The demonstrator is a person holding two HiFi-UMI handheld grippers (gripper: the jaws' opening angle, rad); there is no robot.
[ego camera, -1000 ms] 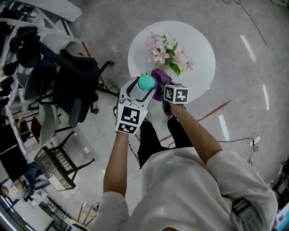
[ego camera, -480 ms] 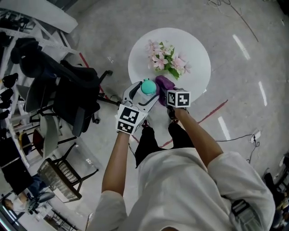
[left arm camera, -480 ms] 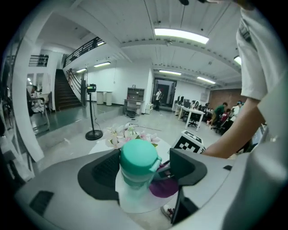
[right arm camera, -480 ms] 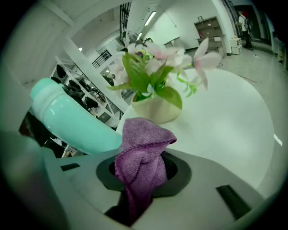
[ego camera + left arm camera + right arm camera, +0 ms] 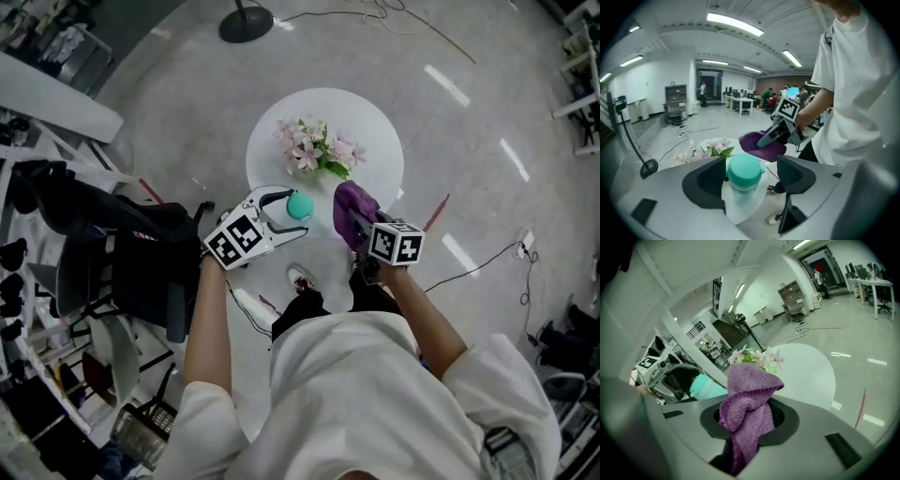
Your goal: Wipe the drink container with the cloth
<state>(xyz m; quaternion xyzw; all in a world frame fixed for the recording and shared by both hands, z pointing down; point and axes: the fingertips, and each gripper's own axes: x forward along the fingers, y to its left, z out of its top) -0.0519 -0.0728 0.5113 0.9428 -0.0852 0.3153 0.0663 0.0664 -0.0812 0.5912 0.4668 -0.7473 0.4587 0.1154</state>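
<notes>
Over the round white table (image 5: 375,122), right gripper (image 5: 361,225) — clamped on purple terry cloth (image 5: 349,202) — has pulled off the teal-capped clear bottle (image 5: 299,205); left gripper (image 5: 752,176) jaws just opened around it, wipe likely done.

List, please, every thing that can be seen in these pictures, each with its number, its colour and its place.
table: one, white, round, on the grey floor ahead of the person
flowers: one bunch, pink and white with green leaves, on the table
bottle: one, teal cap, clear body, between the left gripper's jaws
cloth: one, purple, in the right gripper
office chair: at least one, black, at the head view's left
stand base: one, black, on the floor beyond the table
left gripper: one, white; jaws have just been opening, the bottle between them
right gripper: one, grey, shut on the cloth
shirt: one, white, on the person
</notes>
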